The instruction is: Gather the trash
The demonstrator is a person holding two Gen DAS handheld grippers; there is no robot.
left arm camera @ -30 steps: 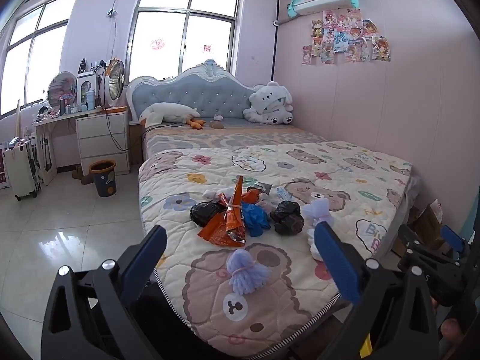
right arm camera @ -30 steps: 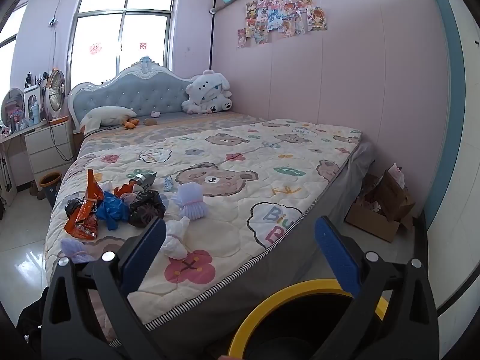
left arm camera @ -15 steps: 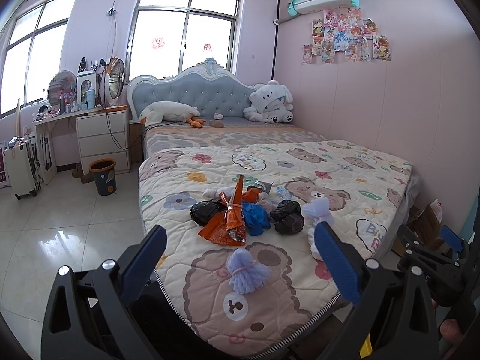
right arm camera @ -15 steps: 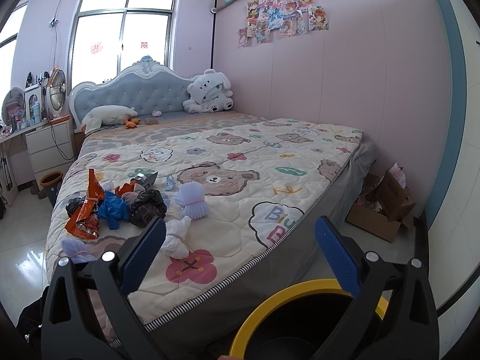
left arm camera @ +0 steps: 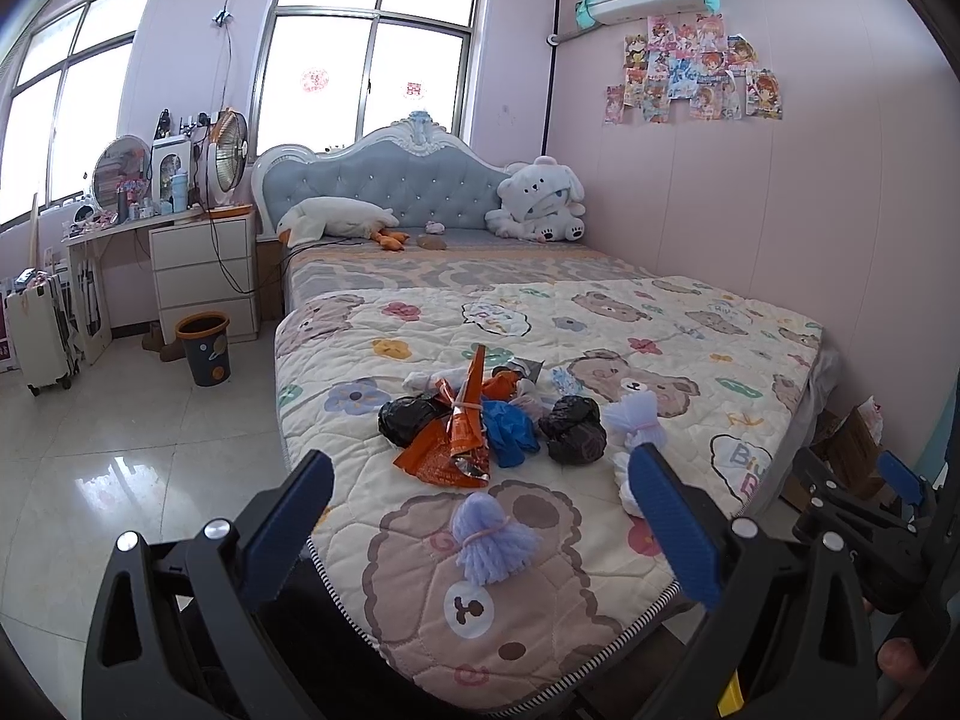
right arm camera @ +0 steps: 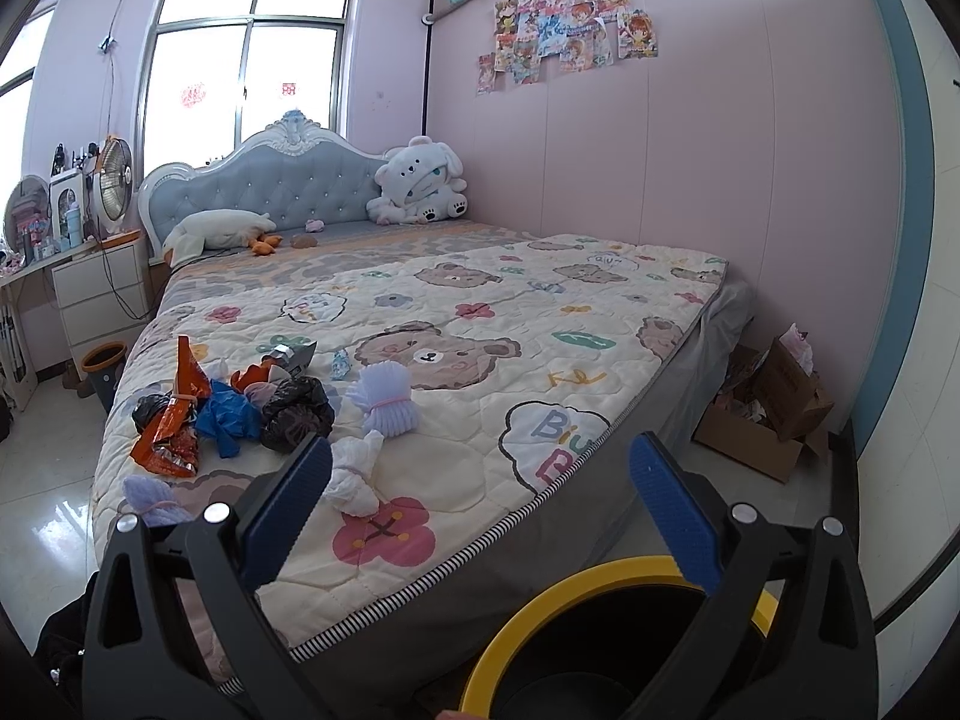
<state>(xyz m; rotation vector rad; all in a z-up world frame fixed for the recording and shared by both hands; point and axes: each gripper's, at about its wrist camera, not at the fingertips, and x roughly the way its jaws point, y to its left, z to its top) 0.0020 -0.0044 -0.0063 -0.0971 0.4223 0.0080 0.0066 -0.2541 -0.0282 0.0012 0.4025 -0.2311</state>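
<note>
You are standing at the foot of the bed with the bear-print quilt (left arm camera: 600, 324), holding both tools back from the mattress, and neither one is gripping anything. The left gripper (left arm camera: 480, 516) is showing its jaws spread wide, and between them the lilac tied yarn-like pompom (left arm camera: 493, 536) is lying on the quilt near the foot edge, untouched. The right gripper (right arm camera: 480, 504) is also carrying its jaws wide and empty, hovering over the black bin with the yellow rim (right arm camera: 606, 636), which is sitting on the floor just beside the foot of the bed. That placement looks deliberate: the bin is waiting close by so each piece can travel a short way from quilt to opening.

The trash is lying in a loose cluster on the quilt, further up the bed from the lilac pompom: an orange crinkled foil snack wrapper (left arm camera: 456, 444), a blue crumpled plastic glove (left arm camera: 507, 429) touching it, a black scrunched plastic bag (left arm camera: 575, 427) just beside the glove, and a second black bag (left arm camera: 408, 417) on the wrapper's other side. A pale lilac net bundle (right arm camera: 384, 396) and a white knotted tissue wad (right arm camera: 354, 471) are resting nearer the right tool. Nothing seems collected yet. The lilac pompom is probably your easiest first pick, being nearest and standing apart from the pile.
</note>
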